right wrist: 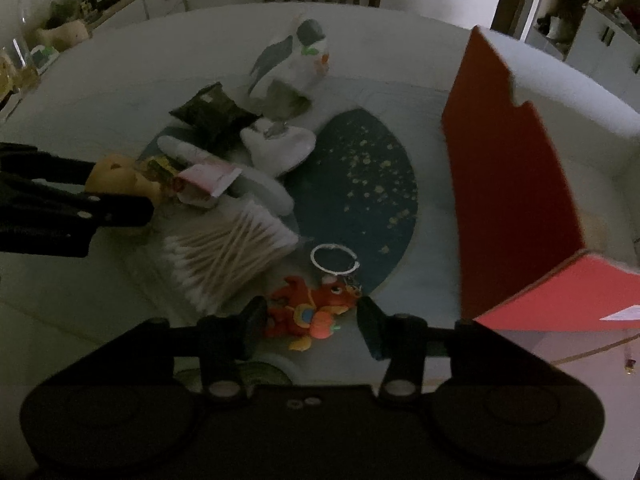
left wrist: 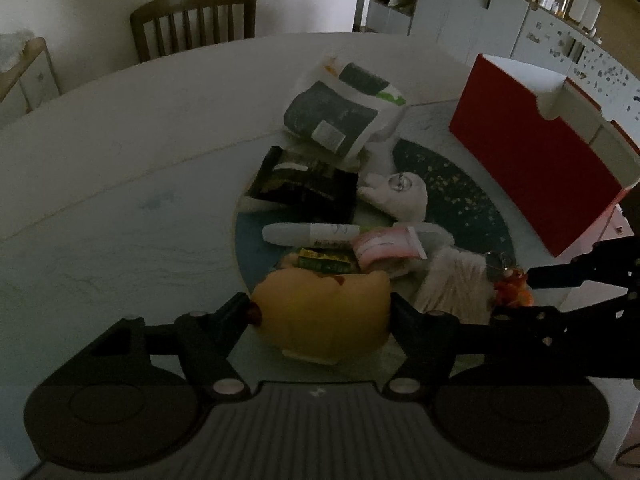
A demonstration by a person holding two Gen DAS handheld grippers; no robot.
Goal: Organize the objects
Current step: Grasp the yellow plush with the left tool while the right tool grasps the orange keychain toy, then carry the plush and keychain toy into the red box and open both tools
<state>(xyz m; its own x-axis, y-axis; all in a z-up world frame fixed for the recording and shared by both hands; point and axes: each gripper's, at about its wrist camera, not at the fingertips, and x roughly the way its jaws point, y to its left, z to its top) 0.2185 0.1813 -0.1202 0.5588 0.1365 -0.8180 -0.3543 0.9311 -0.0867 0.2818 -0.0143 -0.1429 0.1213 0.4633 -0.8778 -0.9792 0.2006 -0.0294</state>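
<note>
A pile of small objects lies on a round table. My left gripper [left wrist: 320, 312] has its jaws around a yellow plush toy [left wrist: 324, 316], touching both its sides; it also shows in the right wrist view [right wrist: 116, 178]. My right gripper [right wrist: 310, 320] is open around an orange dragon keychain [right wrist: 310, 308] with a silver ring [right wrist: 334, 258]; the keychain lies on the table. Beside it lies a pack of cotton swabs [right wrist: 232, 256]. A red open box [right wrist: 516, 184] stands at the right.
Behind the plush lie a white marker [left wrist: 308, 234], a pink sachet [left wrist: 384, 246], a black packet [left wrist: 304, 180], a white plush [left wrist: 400, 192] and a white-and-dark bag [left wrist: 340, 116]. A dark blue mat [right wrist: 360, 184] covers the table centre. A wooden chair [left wrist: 194, 20] stands behind.
</note>
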